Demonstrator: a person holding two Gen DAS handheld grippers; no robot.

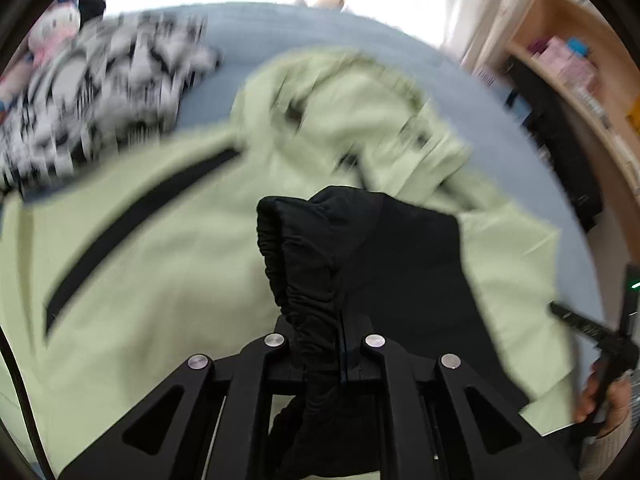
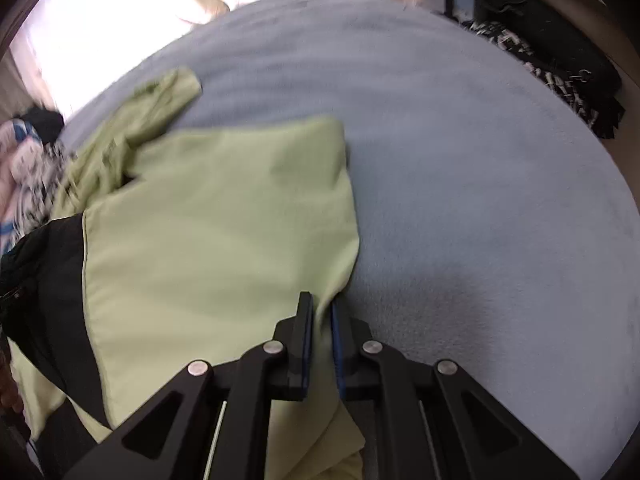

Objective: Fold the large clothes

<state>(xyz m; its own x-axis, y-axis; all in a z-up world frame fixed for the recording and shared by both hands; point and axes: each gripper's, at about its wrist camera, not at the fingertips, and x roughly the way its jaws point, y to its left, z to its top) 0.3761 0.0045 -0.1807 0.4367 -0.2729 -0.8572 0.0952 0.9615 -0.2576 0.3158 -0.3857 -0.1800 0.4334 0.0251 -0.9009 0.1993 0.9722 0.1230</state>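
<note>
Left wrist view | step: fold is judged under way | green jacket (image 1: 168, 248) is spread on blue bed (image 1: 280, 28) | left claw (image 1: 324, 344) is clamped on black cuff (image 1: 304, 264) | right claw (image 2: 321, 316) is clamped on green hem | next: both held edges are to be carried across together, kept taut.

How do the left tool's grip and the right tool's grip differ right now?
The left tool is shut on the jacket's black elastic cuff, bunched thick between its fingers; the right tool is shut on a thin green edge of the jacket. The cuff is lifted over the jacket's green body; the right tool's edge sits at the garment's border beside the blue-grey bedcover. Both hold the same jacket, pointing steeply down.
</note>
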